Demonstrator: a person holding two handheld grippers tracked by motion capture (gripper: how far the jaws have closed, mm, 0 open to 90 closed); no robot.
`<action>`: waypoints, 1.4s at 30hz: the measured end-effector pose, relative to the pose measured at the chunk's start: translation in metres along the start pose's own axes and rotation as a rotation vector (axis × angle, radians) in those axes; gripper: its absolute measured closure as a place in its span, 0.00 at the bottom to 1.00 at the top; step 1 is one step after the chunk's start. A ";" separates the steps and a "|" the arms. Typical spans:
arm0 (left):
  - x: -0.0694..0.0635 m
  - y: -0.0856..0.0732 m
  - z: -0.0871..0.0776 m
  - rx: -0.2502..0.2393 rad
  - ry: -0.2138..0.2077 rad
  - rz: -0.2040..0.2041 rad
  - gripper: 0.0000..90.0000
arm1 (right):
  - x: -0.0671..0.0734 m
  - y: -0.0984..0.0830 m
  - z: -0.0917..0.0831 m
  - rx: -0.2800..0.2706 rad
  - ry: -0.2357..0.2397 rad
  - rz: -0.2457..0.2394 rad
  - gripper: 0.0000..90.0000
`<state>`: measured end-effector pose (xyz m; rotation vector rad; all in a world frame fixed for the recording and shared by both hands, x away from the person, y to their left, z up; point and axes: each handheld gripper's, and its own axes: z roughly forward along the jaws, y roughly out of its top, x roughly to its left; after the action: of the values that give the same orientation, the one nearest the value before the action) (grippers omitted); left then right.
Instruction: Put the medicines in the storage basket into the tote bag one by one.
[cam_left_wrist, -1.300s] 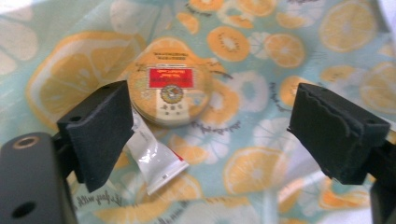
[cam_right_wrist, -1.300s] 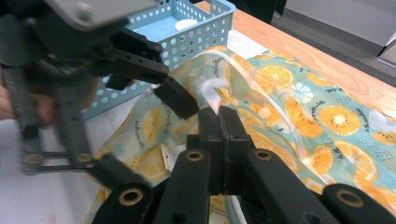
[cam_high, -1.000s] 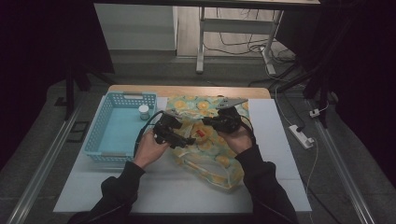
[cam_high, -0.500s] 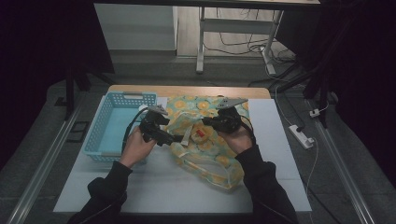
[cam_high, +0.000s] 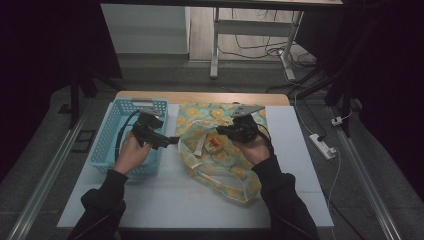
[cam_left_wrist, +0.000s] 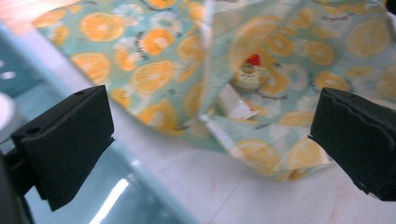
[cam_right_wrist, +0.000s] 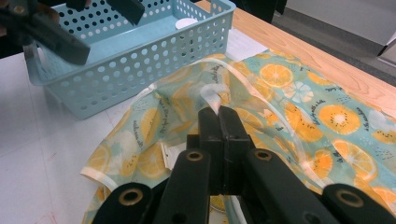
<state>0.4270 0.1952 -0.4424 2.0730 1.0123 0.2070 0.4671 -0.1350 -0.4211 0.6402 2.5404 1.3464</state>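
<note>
The worktop (cam_high: 165, 200) is covered by a pale sheet, with a strip of bare wood along its far edge. On its left part stands a light blue perforated basket (cam_high: 107, 145), and a small white round thing (cam_right_wrist: 187, 22) lies on its floor near the far wall. Just right of the basket, reaching down across the middle, lies the fabric bag (cam_high: 225, 170): teal cloth printed with orange slices, crumpled, its mouth pulled open, pale handles looping along the rim. Inside the mouth sits a small item with a red top (cam_left_wrist: 250, 70), beside a white label.

The right hand-held gripper (cam_right_wrist: 218, 112) is closed on the bag's pale rim strap, lifting it above the cloth. The left hand-held gripper (cam_high: 172, 141) hovers over the basket's right wall, jaws spread wide with nothing between them, having just opened to their fullest; it points toward the bag's mouth without touching it.
</note>
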 end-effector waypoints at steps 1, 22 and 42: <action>0.003 0.000 -0.002 -0.002 0.005 -0.001 0.00 | 0.000 0.000 0.000 0.001 -0.001 -0.001 1.00; 0.078 0.000 -0.004 0.052 0.210 -0.099 0.01 | 0.000 0.000 -0.001 -0.006 -0.006 -0.005 1.00; 0.109 0.008 0.028 0.163 0.241 -0.142 0.06 | 0.000 0.000 0.000 -0.003 -0.004 -0.007 1.00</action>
<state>0.5170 0.2541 -0.4758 2.1466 1.3571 0.3160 0.4674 -0.1349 -0.4212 0.6330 2.5349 1.3445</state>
